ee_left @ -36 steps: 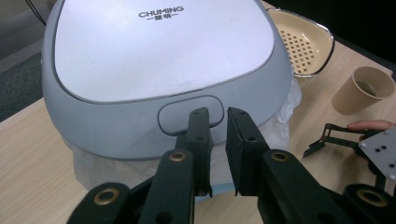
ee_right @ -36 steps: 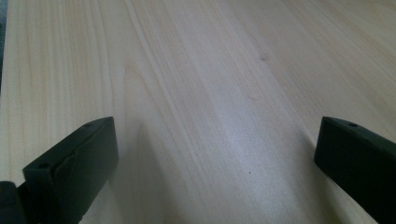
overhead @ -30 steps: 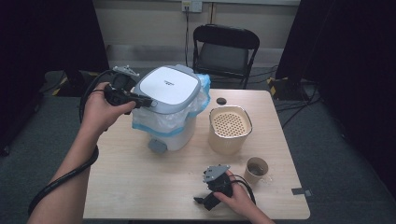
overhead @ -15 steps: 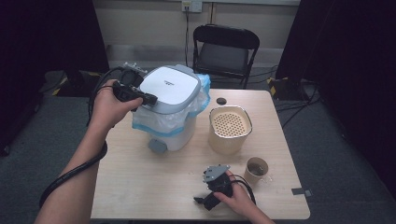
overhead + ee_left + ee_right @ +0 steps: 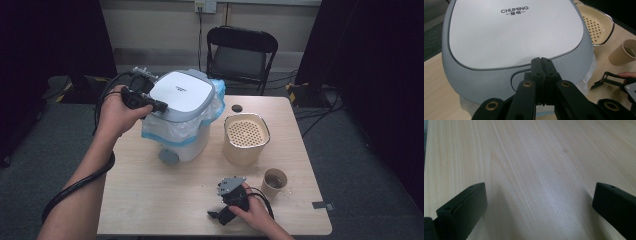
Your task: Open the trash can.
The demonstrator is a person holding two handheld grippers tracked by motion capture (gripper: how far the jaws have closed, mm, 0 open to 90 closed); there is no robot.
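Note:
A small pedal bin with a white and grey lid (image 5: 182, 94) and a blue bag liner (image 5: 170, 131) stands at the table's back left. My left gripper (image 5: 161, 106) is shut, its tips resting on the lid's left edge. In the left gripper view the closed jaws (image 5: 541, 61) meet the lid (image 5: 511, 32) just above the grey rim, with nothing between them. My right gripper (image 5: 220, 215) lies low near the table's front edge, open. The right gripper view shows its jaws (image 5: 539, 195) wide apart over bare wood (image 5: 536, 165).
A beige perforated container (image 5: 245, 137) stands right of the bin, and a paper cup (image 5: 275, 182) sits in front of it. The bin's grey pedal (image 5: 169, 156) sticks out toward me. A small black disc (image 5: 236, 108) lies behind. A black chair (image 5: 242, 50) stands beyond the table.
My left gripper has moved right and forward, from beside the bin's left side onto the lid's edge. The right gripper has stayed where it was.

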